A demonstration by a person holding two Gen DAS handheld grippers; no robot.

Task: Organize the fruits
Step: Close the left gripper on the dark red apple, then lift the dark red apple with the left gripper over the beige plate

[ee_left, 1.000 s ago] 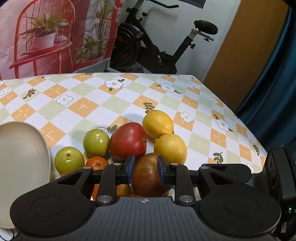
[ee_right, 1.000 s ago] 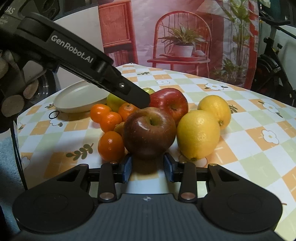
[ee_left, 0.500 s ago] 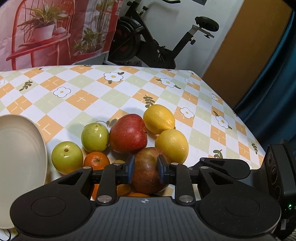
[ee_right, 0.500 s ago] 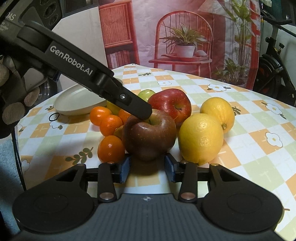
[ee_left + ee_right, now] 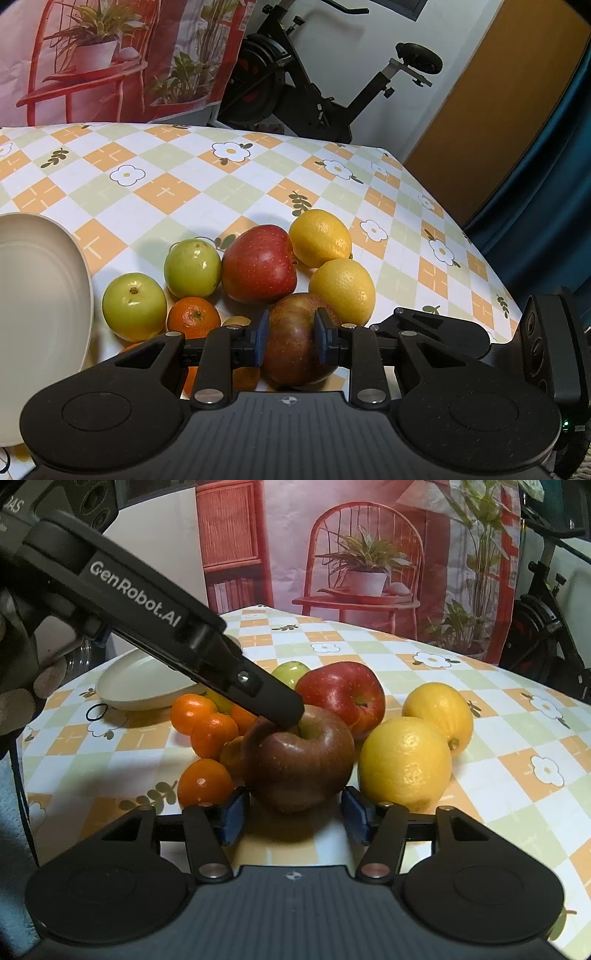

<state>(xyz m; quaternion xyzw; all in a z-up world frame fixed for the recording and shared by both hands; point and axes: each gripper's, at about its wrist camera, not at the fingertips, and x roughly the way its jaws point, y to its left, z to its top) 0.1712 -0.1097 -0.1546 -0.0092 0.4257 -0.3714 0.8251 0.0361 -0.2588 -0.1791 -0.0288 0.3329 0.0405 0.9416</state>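
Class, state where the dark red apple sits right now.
In the left wrist view, the dark red apple sits low centre between the left gripper pads, beside a lemon.

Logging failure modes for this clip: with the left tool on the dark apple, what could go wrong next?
1. The left tool is shut on the dark apple, which is round; it may slip when lifted.
2. The near lemon and small oranges crowd that apple, so pulling it out could set them rolling.
3. The right tool, open, sits close below the apple and could get bumped.
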